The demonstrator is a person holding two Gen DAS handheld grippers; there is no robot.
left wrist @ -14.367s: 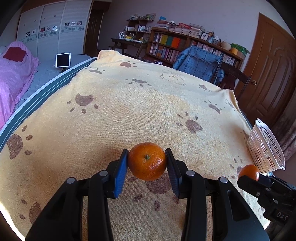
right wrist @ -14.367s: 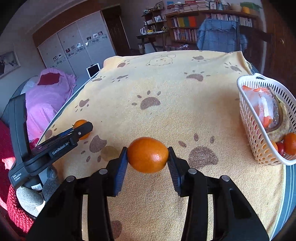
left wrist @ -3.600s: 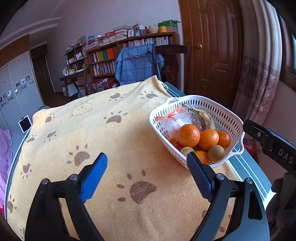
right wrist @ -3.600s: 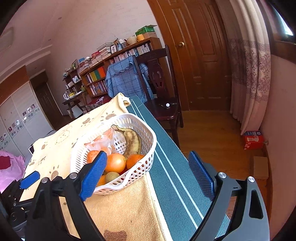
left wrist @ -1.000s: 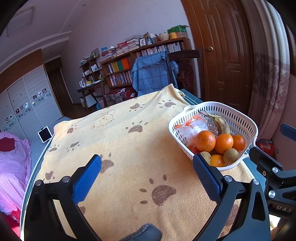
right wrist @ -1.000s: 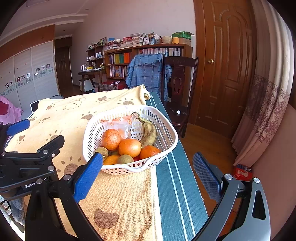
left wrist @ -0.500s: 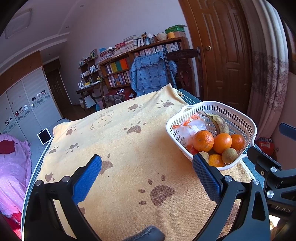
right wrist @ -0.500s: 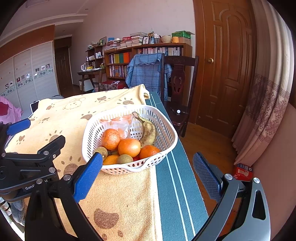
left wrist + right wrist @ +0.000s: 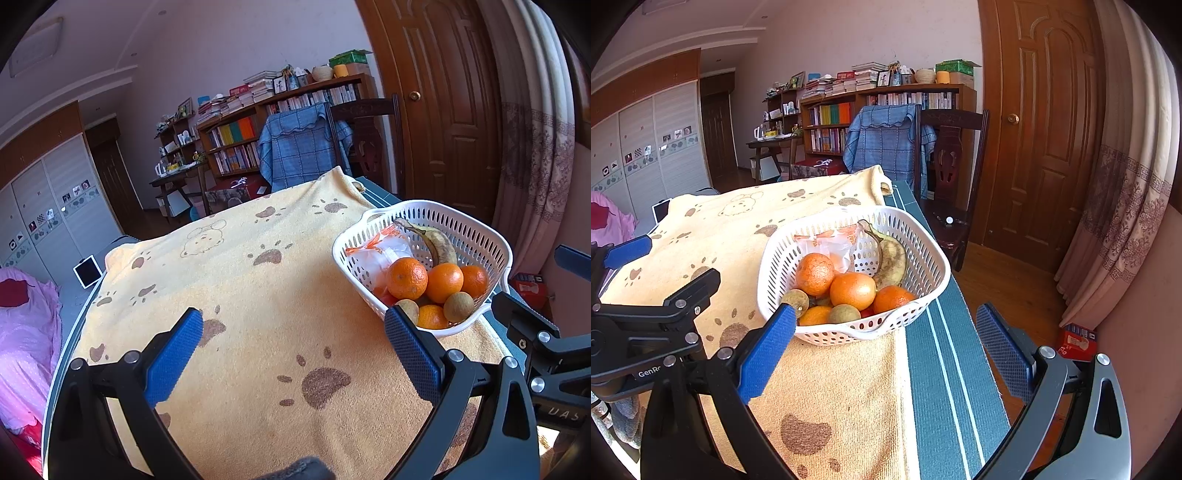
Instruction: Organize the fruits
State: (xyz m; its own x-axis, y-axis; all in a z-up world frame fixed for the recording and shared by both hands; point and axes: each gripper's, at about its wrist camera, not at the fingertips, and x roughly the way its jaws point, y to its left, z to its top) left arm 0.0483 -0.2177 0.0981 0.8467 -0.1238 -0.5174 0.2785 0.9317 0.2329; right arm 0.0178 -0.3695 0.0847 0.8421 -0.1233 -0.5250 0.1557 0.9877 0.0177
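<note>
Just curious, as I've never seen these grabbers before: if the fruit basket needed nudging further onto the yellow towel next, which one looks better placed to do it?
Probably the right gripper. It is open, and the white basket sits right by its fingertips. The left gripper, also open, points mostly at the towel.

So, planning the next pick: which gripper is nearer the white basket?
Right. The right gripper hangs open just before the white basket; the left gripper, also open, sits beside it over the towel.
</note>
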